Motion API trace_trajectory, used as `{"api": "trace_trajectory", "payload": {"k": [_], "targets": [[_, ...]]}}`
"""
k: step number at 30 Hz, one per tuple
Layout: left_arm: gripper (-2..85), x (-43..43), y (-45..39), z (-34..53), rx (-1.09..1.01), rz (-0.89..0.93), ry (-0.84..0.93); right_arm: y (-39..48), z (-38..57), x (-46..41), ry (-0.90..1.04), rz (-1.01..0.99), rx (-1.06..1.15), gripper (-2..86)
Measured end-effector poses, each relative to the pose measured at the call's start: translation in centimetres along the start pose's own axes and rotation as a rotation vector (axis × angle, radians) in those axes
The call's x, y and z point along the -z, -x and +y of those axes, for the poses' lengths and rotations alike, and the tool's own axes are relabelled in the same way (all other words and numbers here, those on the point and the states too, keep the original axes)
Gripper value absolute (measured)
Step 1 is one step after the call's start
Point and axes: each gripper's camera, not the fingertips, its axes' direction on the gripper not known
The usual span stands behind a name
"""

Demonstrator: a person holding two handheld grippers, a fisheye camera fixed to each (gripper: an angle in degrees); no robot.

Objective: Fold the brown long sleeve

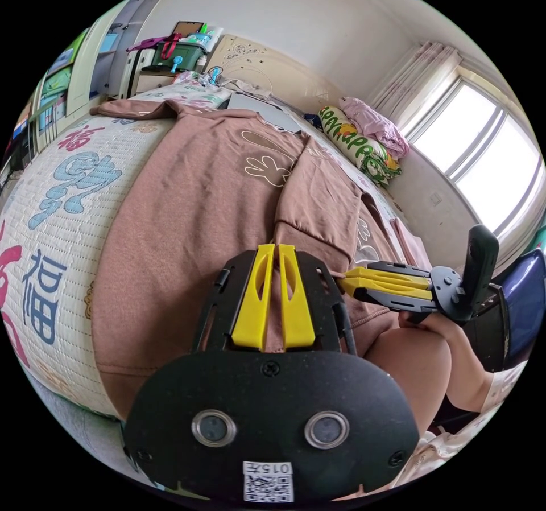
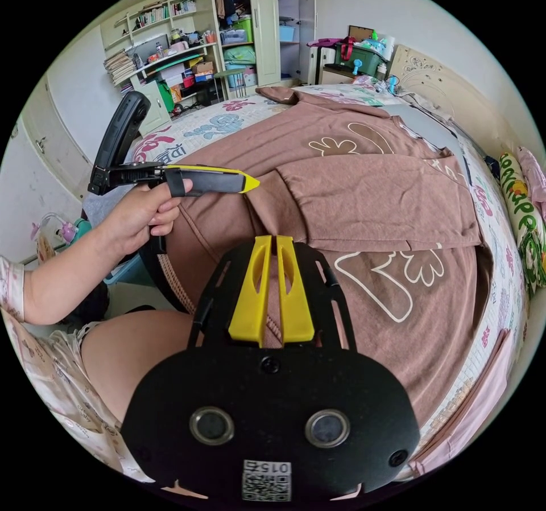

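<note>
Brown fabric of the long sleeve (image 2: 364, 204) is spread across the bed (image 1: 68, 204), one sleeve folded over its front. The left tongs (image 1: 274, 247) are held closed above its hem edge. The right tongs (image 2: 272, 239) are likewise closed; whether cloth is pinched cannot be told.

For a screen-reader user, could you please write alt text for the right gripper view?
A brown long sleeve shirt lies spread on a bed, one sleeve folded across its chest. The right gripper, jaws nearly closed, hovers at the sleeve's cuff; a hand holds the left gripper beside it.
</note>
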Motion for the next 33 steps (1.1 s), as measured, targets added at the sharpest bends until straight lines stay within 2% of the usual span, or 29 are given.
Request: {"api": "trace_trajectory", "payload": {"k": [16, 20, 22, 25, 27, 28, 30, 31, 33], "targets": [[0.4, -1.3, 2.4, 2.6, 0.003, 0.007, -0.001, 9.0, 1.8, 6.6, 0.012, 0.023, 0.015, 0.2], [0.5, -1.6, 3.2, 3.3, 0.003, 0.008, -0.001, 11.2, 2.6, 9.9, 0.039, 0.045, 0.013, -0.3], [0.5, -1.7, 3.8, 3.9, 0.003, 0.011, -0.002, 12.0, 3.4, 13.4, -0.009, 0.076, -0.026, -0.5], [0.4, -1.8, 4.8, 4.6, 0.006, 0.016, -0.002, 12.1, 4.9, 22.8, -0.171, 0.150, -0.216, -0.6], [0.4, -1.9, 5.4, 5.1, 0.008, 0.019, -0.002, 12.5, 6.9, 34.0, -0.434, 0.161, -0.345, -0.5], [0.4, -1.9, 5.8, 5.4, 0.008, 0.019, -0.003, 12.8, 7.5, 37.1, -0.506, 0.132, -0.369, -0.5], [0.4, -1.9, 6.3, 5.9, 0.008, 0.019, -0.003, 14.6, 10.1, 49.5, -0.788, -0.098, -0.425, -0.5], [0.4, -1.9, 6.8, 6.2, 0.008, 0.021, -0.003, 15.2, 10.9, 52.3, -0.850, -0.175, -0.432, -0.5], [0.4, -1.9, 7.5, 6.7, 0.011, 0.025, -0.003, 17.8, 13.9, 61.1, -1.046, -0.510, -0.418, -0.5]]}}
